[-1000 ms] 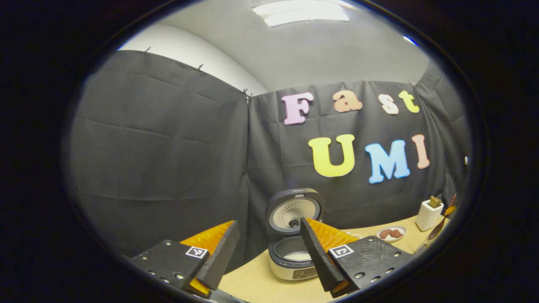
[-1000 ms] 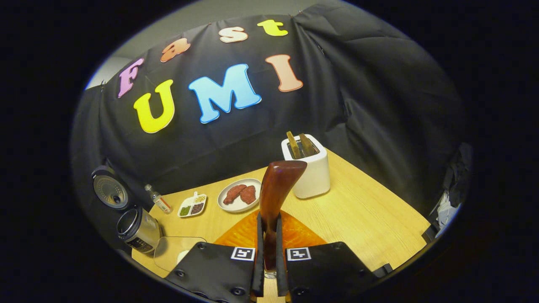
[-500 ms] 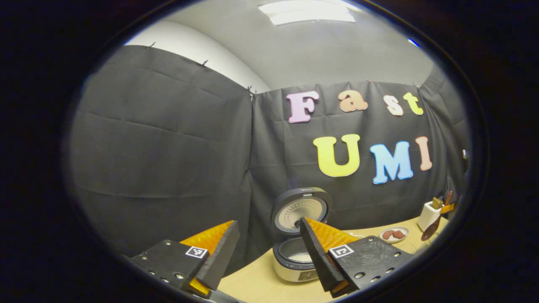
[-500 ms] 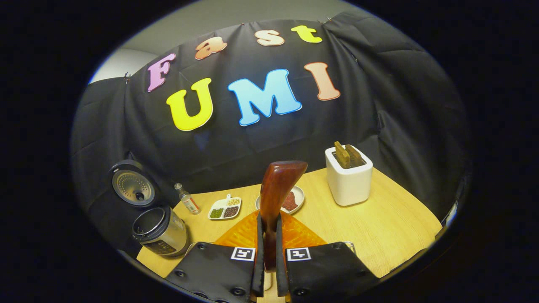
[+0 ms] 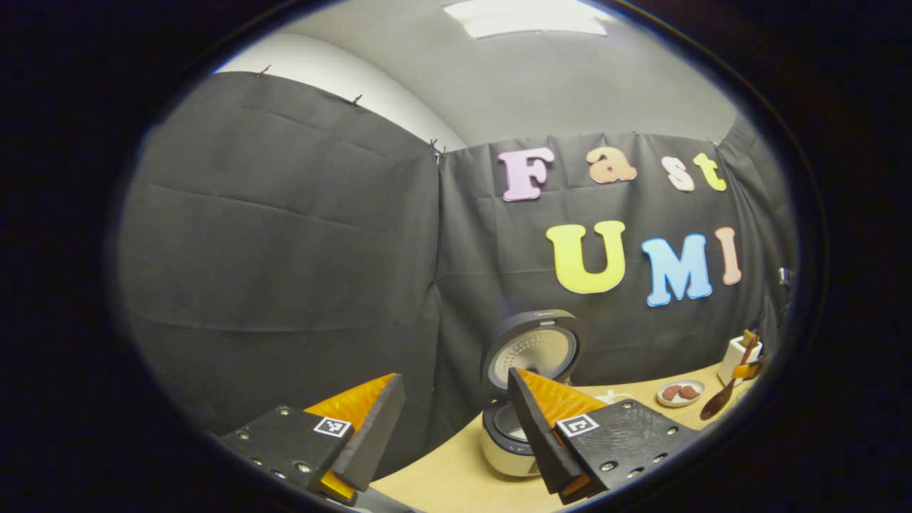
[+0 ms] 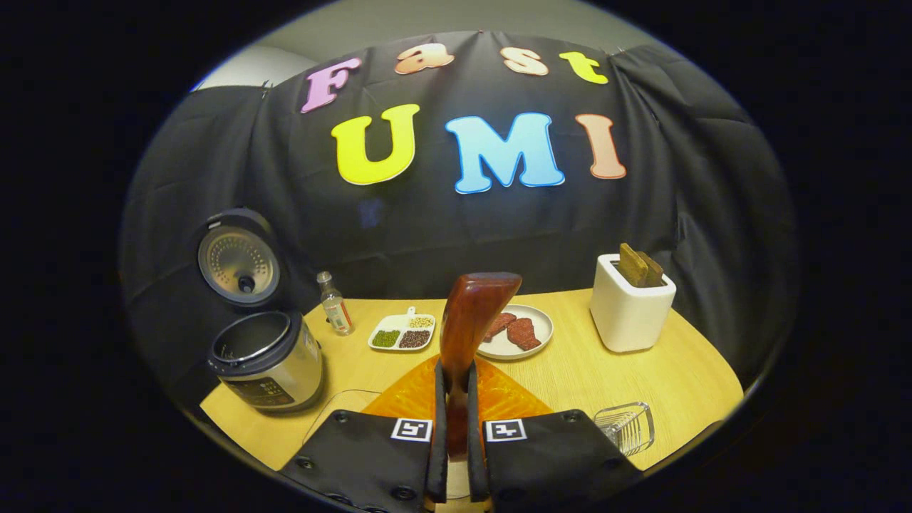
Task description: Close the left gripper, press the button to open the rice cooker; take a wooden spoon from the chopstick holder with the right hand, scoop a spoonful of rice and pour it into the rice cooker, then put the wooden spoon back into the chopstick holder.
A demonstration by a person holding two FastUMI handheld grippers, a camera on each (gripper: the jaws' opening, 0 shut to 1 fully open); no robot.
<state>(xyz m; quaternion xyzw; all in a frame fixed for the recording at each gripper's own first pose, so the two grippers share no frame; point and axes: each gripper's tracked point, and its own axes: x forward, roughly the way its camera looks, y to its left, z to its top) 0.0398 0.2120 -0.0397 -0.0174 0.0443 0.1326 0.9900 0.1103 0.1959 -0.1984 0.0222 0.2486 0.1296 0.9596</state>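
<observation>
Right tongs (image 6: 456,427) clamp the dark wooden spoon (image 6: 470,320) upright; left tongs (image 5: 456,427) gape, empty. Silver rice cooker (image 6: 267,360) stands open, far left on the counter (image 6: 641,377). Next: returning the spoon to its holder, probably.

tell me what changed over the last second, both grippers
The right gripper swung its view left to face the table squarely, so the toaster-like white holder slid right and the rice cooker came nearer. The left gripper panned left, sending the cooker rightward. Unchanged: right stays shut on the wooden spoon, left stays open, cooker lid up.
</observation>
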